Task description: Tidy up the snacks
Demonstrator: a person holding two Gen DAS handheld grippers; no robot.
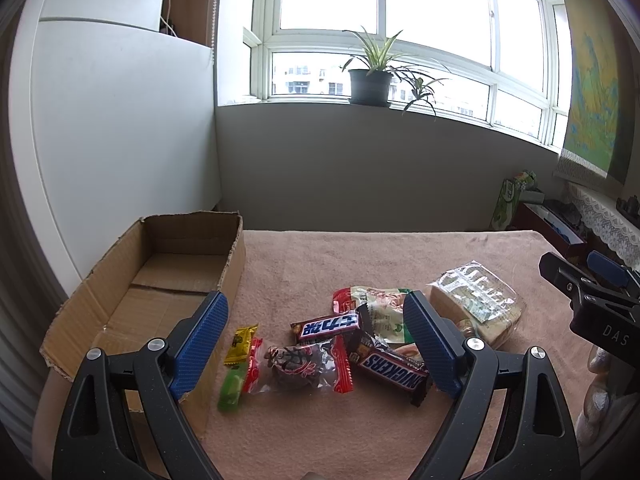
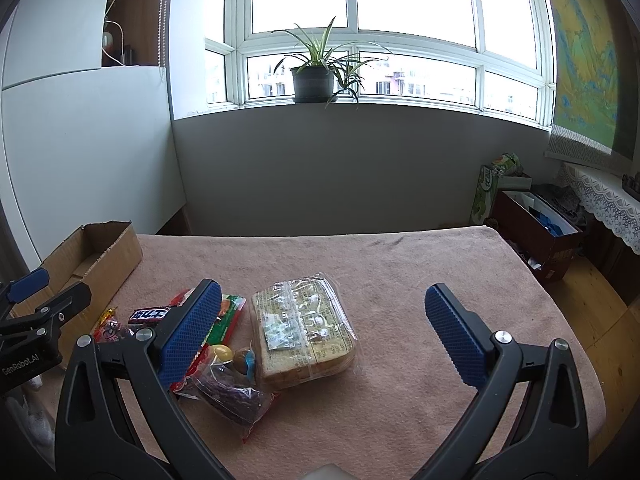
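Note:
A pile of snacks lies on the pink tablecloth [image 1: 340, 260]. Under my open left gripper [image 1: 316, 340] I see a Snickers bar [image 1: 394, 370], a second bar in a blue and white wrapper [image 1: 326, 325], a clear packet with red ends [image 1: 302, 364], a yellow candy [image 1: 240, 339] and a green candy [image 1: 230, 390]. A wrapped bread pack [image 2: 304, 332] rests below my open right gripper [image 2: 322, 332], whose fingers hold nothing. An open cardboard box [image 1: 160, 280] stands at the left, nothing visible inside it.
The table's right edge [image 2: 560, 304] drops to a wooden floor with a dark red box [image 2: 536, 236] of clutter. A wall and a windowsill with a potted plant [image 2: 314, 80] lie beyond the far edge. A white cabinet [image 1: 120, 140] stands behind the box.

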